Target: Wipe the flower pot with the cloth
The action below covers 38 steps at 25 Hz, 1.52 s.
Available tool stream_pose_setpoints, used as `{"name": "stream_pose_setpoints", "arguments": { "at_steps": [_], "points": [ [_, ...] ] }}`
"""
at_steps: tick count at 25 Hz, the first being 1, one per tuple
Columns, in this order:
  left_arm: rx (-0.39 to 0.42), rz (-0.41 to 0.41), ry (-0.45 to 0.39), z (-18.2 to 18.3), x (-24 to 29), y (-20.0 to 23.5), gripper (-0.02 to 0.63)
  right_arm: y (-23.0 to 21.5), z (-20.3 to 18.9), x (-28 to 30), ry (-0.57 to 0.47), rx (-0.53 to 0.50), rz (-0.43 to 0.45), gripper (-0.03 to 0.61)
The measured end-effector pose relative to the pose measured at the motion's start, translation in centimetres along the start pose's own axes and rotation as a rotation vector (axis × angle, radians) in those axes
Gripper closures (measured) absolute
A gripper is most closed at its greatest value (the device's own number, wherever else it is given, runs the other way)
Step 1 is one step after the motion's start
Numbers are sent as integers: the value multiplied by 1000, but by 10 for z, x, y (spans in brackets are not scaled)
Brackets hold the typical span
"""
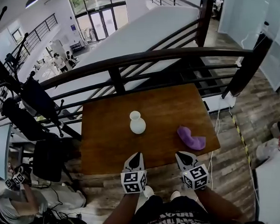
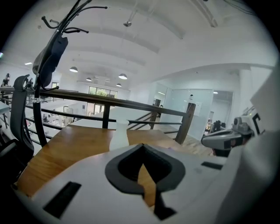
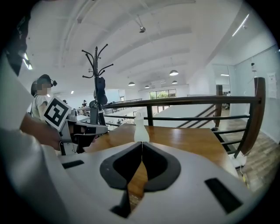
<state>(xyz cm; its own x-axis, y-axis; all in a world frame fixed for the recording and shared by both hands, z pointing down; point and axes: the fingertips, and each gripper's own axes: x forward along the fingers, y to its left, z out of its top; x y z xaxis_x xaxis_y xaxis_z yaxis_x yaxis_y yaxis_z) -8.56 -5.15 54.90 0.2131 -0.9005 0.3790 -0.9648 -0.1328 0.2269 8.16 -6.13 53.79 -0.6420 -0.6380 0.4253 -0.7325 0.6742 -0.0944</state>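
Purple cloth [image 1: 191,138] is shown on the bench [image 1: 105,145] just ahead of the right tongs [image 1: 186,157]; the left tongs [image 1: 136,156] are farther. Both are closed, empty.

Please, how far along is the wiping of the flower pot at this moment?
Done: nothing visible yet. The purple cloth lies on the table, apart from the white flower pot. In hand: nothing; the left claw and the right claw are both shut and empty, at the table's near edge. Left to do: take the cloth, bring it to the pot and wipe it.
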Motion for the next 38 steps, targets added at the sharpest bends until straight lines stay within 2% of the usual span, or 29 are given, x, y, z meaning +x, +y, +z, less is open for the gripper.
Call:
{"name": "stream_pose_setpoints", "arguments": {
  "at_steps": [7, 15, 21, 22, 24, 28, 32, 38],
  "points": [
    [35, -84, -8, 23, 32, 16, 615, -16, 10, 23, 5, 28, -101, 578],
    [65, -171, 55, 11, 77, -4, 615, -53, -9, 38, 48, 83, -168, 578],
    [90, -241, 113, 5, 133, -42, 615, -100, -25, 56, 105, 112, -167, 577],
    [93, -251, 127, 2, 142, -49, 615, -108, -29, 59, 120, 112, -164, 568],
    [102, -273, 150, -5, 161, -64, 615, -125, -37, 65, 157, 115, -156, 503],
    [105, -310, 178, -12, 194, -91, 615, -157, -55, 75, 226, 105, -166, 477],
    [94, -313, 210, -22, 224, -105, 615, -179, -84, 89, 317, 107, -150, 447],
    [76, -280, 250, -37, 259, -107, 615, -195, -130, 118, 459, 89, -80, 410]
  ]
}}
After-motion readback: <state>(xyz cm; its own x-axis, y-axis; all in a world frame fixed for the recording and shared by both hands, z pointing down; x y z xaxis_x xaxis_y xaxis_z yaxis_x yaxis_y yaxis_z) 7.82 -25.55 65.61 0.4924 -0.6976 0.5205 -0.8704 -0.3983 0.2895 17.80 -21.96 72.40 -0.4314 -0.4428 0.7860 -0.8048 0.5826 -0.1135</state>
